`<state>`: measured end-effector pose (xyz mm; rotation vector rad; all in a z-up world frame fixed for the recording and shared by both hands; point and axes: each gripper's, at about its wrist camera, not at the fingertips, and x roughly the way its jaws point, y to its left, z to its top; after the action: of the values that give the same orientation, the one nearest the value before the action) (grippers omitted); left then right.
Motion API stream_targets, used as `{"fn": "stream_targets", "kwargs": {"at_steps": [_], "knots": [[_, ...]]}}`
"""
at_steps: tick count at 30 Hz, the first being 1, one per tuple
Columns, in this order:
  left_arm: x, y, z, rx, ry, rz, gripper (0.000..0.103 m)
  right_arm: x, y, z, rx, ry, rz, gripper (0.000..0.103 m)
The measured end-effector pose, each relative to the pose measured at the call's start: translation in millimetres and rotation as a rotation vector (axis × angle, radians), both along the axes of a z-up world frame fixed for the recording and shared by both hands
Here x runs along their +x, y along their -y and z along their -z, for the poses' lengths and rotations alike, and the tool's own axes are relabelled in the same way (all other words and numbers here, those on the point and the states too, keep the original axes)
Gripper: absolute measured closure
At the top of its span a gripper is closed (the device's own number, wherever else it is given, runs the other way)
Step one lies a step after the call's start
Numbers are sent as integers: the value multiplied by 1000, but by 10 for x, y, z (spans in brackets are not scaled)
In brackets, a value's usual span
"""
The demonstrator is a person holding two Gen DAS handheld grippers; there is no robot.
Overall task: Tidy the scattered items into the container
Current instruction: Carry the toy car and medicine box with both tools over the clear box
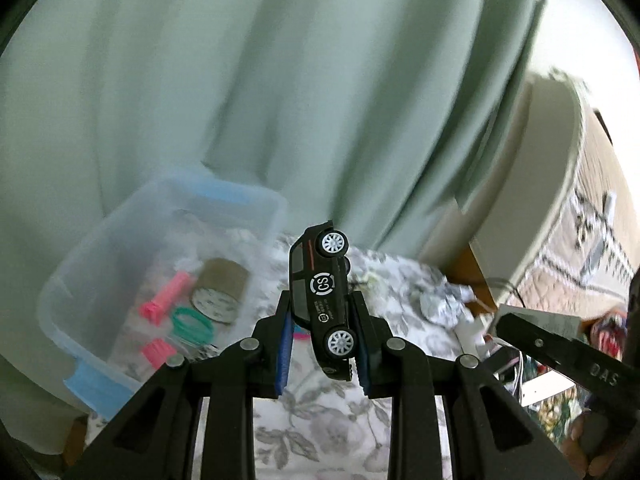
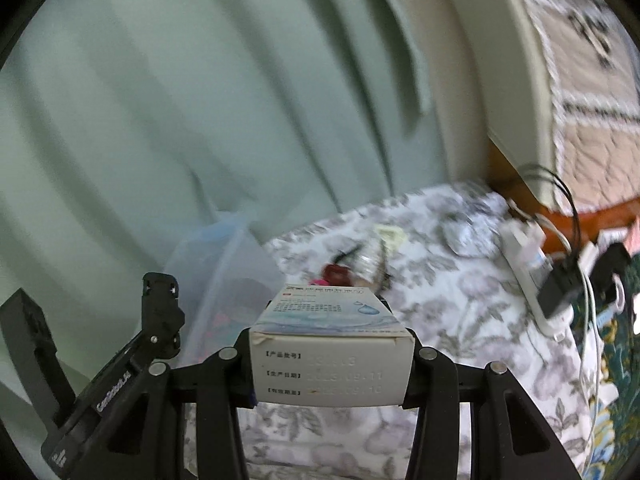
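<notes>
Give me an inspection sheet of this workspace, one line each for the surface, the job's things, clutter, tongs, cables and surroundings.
Surface: grey floral cloth.
Job's things: clear bin with blue latches at the left, holding pink pieces, a green ring and a cardboard tape roll; black toy car; white box printed with blue drops.
Clutter: crumpled foil, a red thing and other small blurred bits on the cloth.
Tongs: left tongs shut on the car, nose down; right tongs shut on the box.
Cables: white power strip with plugs and leads at the right.
Surroundings: pale green curtain behind; quilted bed at the right.
</notes>
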<state>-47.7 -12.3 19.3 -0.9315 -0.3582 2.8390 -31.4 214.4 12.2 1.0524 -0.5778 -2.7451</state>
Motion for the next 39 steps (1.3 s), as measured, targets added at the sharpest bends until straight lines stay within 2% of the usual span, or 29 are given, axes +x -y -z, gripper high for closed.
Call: {"fn": "stream_targets", "kwargs": {"at_steps": [7, 14, 26, 39], "knots": [[91, 533, -127, 47, -40, -102, 76, -16, 473, -274, 42, -60, -87, 54], [147, 1044, -86, 92, -42, -201, 76, -80, 1042, -324, 83, -81, -194, 54], [121, 1508, 190, 135, 16, -266, 76, -270, 1866, -111, 145, -34, -384, 54], [-74, 1628, 396, 145, 61, -257, 76, -585, 2292, 163, 195, 41, -463, 54]]}}
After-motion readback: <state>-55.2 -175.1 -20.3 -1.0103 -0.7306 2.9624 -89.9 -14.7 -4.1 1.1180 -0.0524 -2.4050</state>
